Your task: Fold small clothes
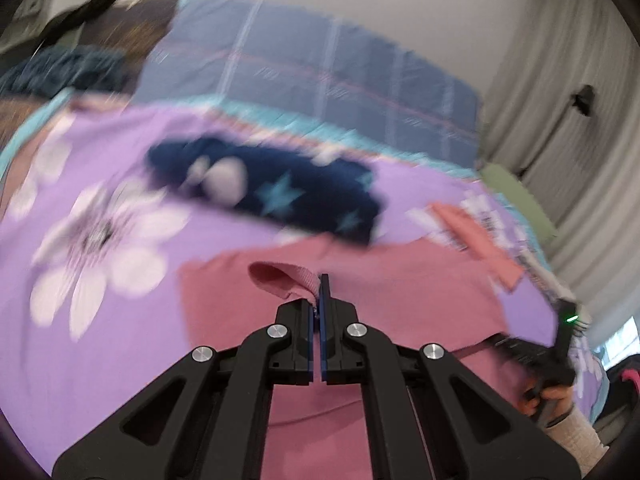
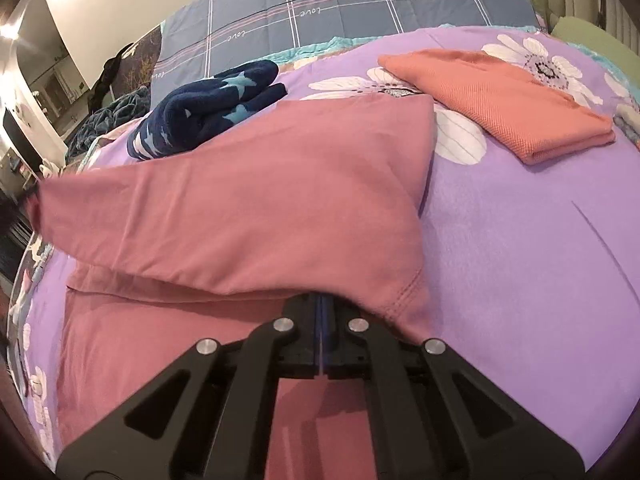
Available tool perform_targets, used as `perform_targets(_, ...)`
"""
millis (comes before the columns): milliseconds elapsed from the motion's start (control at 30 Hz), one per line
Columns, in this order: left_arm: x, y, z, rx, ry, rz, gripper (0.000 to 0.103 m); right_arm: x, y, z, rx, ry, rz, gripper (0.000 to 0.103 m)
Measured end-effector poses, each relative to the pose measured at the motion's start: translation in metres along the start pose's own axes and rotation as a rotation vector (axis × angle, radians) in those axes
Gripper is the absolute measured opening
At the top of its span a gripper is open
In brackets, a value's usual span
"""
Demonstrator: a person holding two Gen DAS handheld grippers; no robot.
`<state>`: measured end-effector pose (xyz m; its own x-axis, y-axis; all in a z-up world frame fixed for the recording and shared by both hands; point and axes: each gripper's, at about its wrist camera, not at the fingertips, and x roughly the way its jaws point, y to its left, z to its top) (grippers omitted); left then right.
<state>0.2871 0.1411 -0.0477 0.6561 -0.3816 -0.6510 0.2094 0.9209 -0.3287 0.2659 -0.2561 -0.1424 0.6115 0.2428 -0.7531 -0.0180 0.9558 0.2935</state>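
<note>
A dusty-pink garment [image 2: 248,196] lies on the purple flowered bedspread [image 2: 520,240], with one part lifted and stretched over the rest. My right gripper [image 2: 322,300] is shut on the pink garment's hemmed edge near the view's bottom middle. My left gripper [image 1: 320,292] is shut on a rolled edge of the same pink garment [image 1: 360,280]. The left wrist view is blurred by motion. The right gripper's body and the hand that holds it show at that view's lower right [image 1: 560,344].
A folded orange garment [image 2: 500,96] lies at the back right of the bed. A navy star-patterned fleece item [image 2: 208,104] lies bunched at the back left. A blue plaid quilt [image 2: 340,8] covers the head of the bed. Curtains [image 1: 560,120] hang on the right.
</note>
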Motion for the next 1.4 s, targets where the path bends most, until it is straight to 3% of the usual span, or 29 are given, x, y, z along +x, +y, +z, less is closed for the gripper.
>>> perform_targets(200, 0.044, 0.042, -0.037, -0.006, 0.126, 0.132, 0.002, -0.003, 0.000, -0.002, -0.012, 0.005, 0.011, 0.002)
perform_targets(300, 0.040, 0.039, -0.040, -0.003, 0.104, 0.145, 0.014, -0.008, 0.001, -0.003, -0.028, 0.022, 0.025, 0.005)
perform_targets(367, 0.029, 0.035, -0.036, 0.007, 0.066, 0.152, 0.027, -0.011, 0.001, -0.005, -0.040, 0.029, 0.029, 0.006)
perform_targets(500, 0.008, 0.024, -0.037, 0.050, 0.015, 0.120, 0.029, -0.012, 0.001, -0.007, -0.051, 0.029, 0.028, 0.007)
perform_targets(567, 0.008, 0.017, -0.043, 0.090, 0.036, 0.113, 0.029, -0.012, 0.001, -0.009, -0.052, 0.026, 0.028, 0.008)
perform_targets(600, 0.012, 0.014, -0.048, 0.121, 0.063, 0.136, 0.029, -0.011, 0.001, -0.009, -0.052, 0.025, 0.030, 0.009)
perform_targets(700, 0.032, 0.016, -0.067, 0.211, 0.159, 0.314, 0.030, -0.012, 0.001, -0.010, -0.051, 0.022, 0.035, 0.010)
perform_targets(733, 0.033, 0.020, -0.072, 0.227, 0.152, 0.358, 0.041, -0.012, 0.000, -0.010, -0.050, 0.022, 0.038, 0.010)
perform_targets(833, 0.016, 0.025, -0.072, 0.170, 0.118, 0.359, 0.042, -0.012, -0.003, -0.010, -0.035, 0.023, 0.053, 0.010)
perform_targets(933, -0.001, 0.019, -0.069, 0.174, 0.071, 0.372, 0.042, -0.011, -0.004, -0.011, -0.030, 0.022, 0.060, 0.010)
perform_targets(1100, -0.005, -0.012, -0.057, 0.200, -0.002, 0.214, 0.039, -0.014, -0.001, -0.011, -0.038, 0.022, 0.048, 0.010)
perform_targets(1200, 0.019, -0.027, -0.054, 0.219, 0.033, 0.150, 0.027, -0.024, 0.003, -0.010, -0.055, 0.028, 0.050, 0.012)
perform_targets(1300, 0.058, -0.025, -0.068, 0.205, 0.126, 0.193, 0.026, -0.045, 0.007, -0.007, -0.098, -0.003, 0.087, 0.012)
perform_targets(1400, 0.062, -0.021, -0.075, 0.200, 0.100, 0.187, 0.027, -0.062, 0.001, 0.006, -0.079, -0.040, 0.110, 0.014)
